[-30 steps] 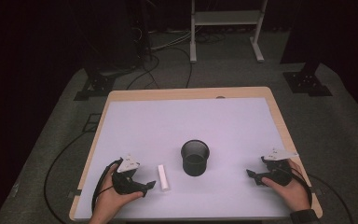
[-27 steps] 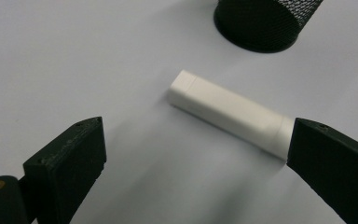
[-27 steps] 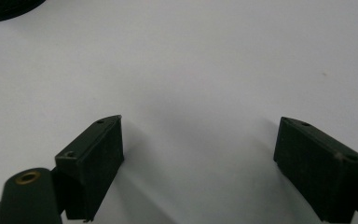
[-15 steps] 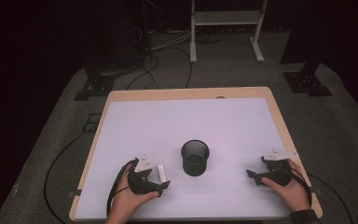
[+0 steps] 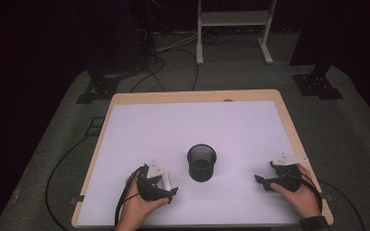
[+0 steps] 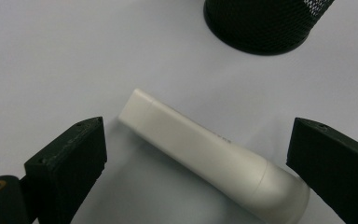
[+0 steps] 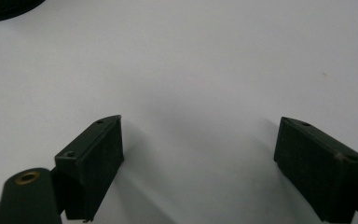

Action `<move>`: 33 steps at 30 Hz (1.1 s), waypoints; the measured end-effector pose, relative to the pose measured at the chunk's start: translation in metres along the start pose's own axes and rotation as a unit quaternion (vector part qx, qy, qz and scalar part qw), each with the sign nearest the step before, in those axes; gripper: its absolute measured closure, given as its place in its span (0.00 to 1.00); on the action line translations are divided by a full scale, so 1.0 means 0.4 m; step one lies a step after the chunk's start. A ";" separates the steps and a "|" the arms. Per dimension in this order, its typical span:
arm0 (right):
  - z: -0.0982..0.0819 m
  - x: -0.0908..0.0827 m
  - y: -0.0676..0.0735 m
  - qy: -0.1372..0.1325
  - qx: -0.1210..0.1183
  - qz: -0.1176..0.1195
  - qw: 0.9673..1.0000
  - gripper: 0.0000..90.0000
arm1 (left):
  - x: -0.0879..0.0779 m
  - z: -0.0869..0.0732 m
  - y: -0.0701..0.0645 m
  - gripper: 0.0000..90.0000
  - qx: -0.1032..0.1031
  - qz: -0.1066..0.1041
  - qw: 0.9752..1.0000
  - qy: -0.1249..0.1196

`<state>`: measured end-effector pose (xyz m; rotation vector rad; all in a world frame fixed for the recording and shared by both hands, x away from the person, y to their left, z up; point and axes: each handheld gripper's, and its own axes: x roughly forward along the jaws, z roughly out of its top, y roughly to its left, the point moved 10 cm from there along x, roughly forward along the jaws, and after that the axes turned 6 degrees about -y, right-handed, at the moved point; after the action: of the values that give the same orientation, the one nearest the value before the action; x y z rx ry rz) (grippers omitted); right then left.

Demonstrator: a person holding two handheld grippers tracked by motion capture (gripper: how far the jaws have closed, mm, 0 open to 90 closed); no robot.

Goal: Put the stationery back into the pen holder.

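Observation:
A white tube (image 6: 200,154) with a rounded cap lies flat on the white table top (image 5: 197,125). My left gripper (image 6: 196,130) is open, one jaw on each side of the tube, neither touching it. In the high view the left gripper (image 5: 167,185) sits over the tube (image 5: 165,181), near the front left, and hides most of it. A black mesh cup (image 5: 202,162) stands upright just right of it, empty as far as I can see. My right gripper (image 5: 266,174) rests open at the front right, with bare table between its jaws (image 7: 200,126).
The cup's base (image 6: 265,23) is close ahead of the left gripper. The table's wooden edge (image 5: 289,120) frames the white top. Cables (image 5: 173,62) and stand legs (image 5: 200,53) lie on the dark floor beyond the table.
My left gripper has moved right and forward, from beside the tube to straddling it. The right gripper, the cup and the tube have stayed put.

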<state>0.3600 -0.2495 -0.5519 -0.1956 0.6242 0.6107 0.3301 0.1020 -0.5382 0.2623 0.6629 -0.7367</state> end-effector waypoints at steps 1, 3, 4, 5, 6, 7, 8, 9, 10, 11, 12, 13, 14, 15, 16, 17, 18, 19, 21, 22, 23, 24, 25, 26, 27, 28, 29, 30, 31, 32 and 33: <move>0.000 0.000 0.000 0.000 0.000 0.000 1.000 0.16 | -0.002 -0.005 0.002 0.04 0.001 0.003 1.000 0.005; 0.000 0.000 0.000 0.000 0.000 0.000 1.000 0.16 | -0.004 -0.014 0.005 0.05 0.001 0.006 1.000 0.012; 0.000 0.000 0.000 0.000 0.000 0.000 1.000 0.16 | -0.006 -0.018 0.007 0.05 -0.001 0.007 1.000 0.013; 0.000 0.000 0.000 0.000 0.000 0.000 1.000 0.16 | -0.009 -0.023 0.009 0.05 -0.001 0.008 1.000 0.016; 0.000 0.000 0.000 0.000 0.000 0.000 1.000 0.16 | -0.012 -0.026 0.011 0.05 -0.002 0.011 1.000 0.017; 0.000 0.000 0.000 0.000 0.000 0.000 1.000 0.16 | -0.016 -0.030 0.013 0.05 -0.003 0.013 1.000 0.019; 0.000 0.000 0.000 0.000 0.000 0.000 1.000 0.16 | -0.020 -0.034 0.015 0.05 -0.003 0.015 1.000 0.020; 0.000 0.000 0.000 0.000 0.000 0.000 1.000 0.16 | -0.024 -0.037 0.017 0.05 -0.004 0.018 1.000 0.020; 0.000 0.000 0.000 0.000 0.000 0.000 1.000 0.16 | -0.028 -0.040 0.019 0.05 -0.003 0.020 1.000 0.020; 0.000 0.000 0.000 0.000 0.000 0.000 1.000 0.16 | -0.031 -0.044 0.019 0.05 -0.003 0.022 1.000 0.022; 0.000 0.000 0.000 0.000 0.000 0.000 1.000 0.16 | -0.034 -0.047 0.020 0.05 -0.002 0.025 0.999 0.024; 0.000 0.000 0.000 0.000 0.000 0.000 1.000 0.16 | -0.037 -0.049 0.021 0.05 0.003 0.027 0.999 0.026; 0.000 0.000 0.000 0.000 0.000 0.000 1.000 0.16 | -0.038 -0.051 0.019 0.05 0.003 0.029 0.999 0.026; 0.000 0.000 0.000 0.000 0.000 0.000 1.000 0.16 | -0.041 -0.054 0.018 0.05 0.005 0.030 0.999 0.027; 0.000 0.000 0.000 0.000 0.000 0.000 1.000 0.16 | -0.042 -0.056 0.016 0.06 0.006 0.029 0.999 0.028; 0.000 0.000 0.000 0.000 0.000 0.000 1.000 0.16 | -0.043 -0.059 0.014 0.06 0.005 0.030 0.999 0.029; 0.000 0.000 0.000 0.000 0.000 0.000 1.000 0.16 | -0.045 -0.063 0.012 0.07 0.006 0.028 0.999 0.033; 0.000 0.000 0.000 0.000 0.000 0.000 1.000 0.16 | -0.047 -0.064 0.010 0.09 0.005 0.026 0.999 0.031; 0.000 0.000 0.000 0.000 0.000 0.000 1.000 0.16 | -0.051 -0.065 0.008 0.14 0.002 0.021 0.999 0.029; 0.000 0.000 0.000 0.000 0.000 0.000 1.000 0.16 | -0.052 -0.066 0.008 0.15 0.000 0.021 0.999 0.030; 0.000 0.000 0.000 0.000 0.001 0.000 1.000 0.16 | -0.054 -0.066 0.008 0.16 -0.002 0.018 0.999 0.031; 0.000 0.000 0.000 0.000 0.001 0.000 1.000 0.16 | -0.056 -0.067 0.009 0.18 -0.001 0.018 0.999 0.031; 0.000 0.000 0.000 0.000 0.000 0.000 1.000 0.16 | -0.057 -0.066 0.011 0.20 -0.002 0.019 0.999 0.029; 0.000 0.000 0.000 0.000 0.000 0.000 1.000 0.16 | -0.058 -0.066 0.014 0.22 -0.003 0.019 0.999 0.028; 0.000 0.000 0.000 0.000 0.001 0.000 1.000 0.16 | -0.060 -0.066 0.018 0.25 -0.005 0.020 0.999 0.027; 0.000 0.000 0.000 -0.001 0.001 0.000 1.000 0.16 | -0.062 -0.066 0.021 0.28 -0.004 0.020 0.999 0.027; 0.000 0.000 0.000 -0.001 0.001 0.000 1.000 0.16 | -0.064 -0.065 0.025 0.31 -0.006 0.020 0.999 0.024; 0.000 0.000 0.000 0.000 0.001 0.000 1.000 0.16 | -0.066 -0.066 0.028 0.34 -0.009 0.021 0.999 0.022; 0.000 0.000 0.000 -0.001 0.001 0.000 1.000 0.16 | -0.068 -0.066 0.031 0.37 -0.009 0.023 0.999 0.023; 0.000 0.000 0.000 -0.001 0.001 0.000 1.000 0.16 | -0.070 -0.067 0.034 0.40 -0.011 0.023 0.999 0.023; 0.000 0.000 0.000 -0.001 0.001 0.000 1.000 0.16 | -0.072 -0.067 0.036 0.42 -0.014 0.025 0.999 0.023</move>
<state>0.3600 -0.2494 -0.5519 -0.1940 0.6236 0.6107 0.3118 0.1398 -0.5404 0.2704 0.7061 -0.6749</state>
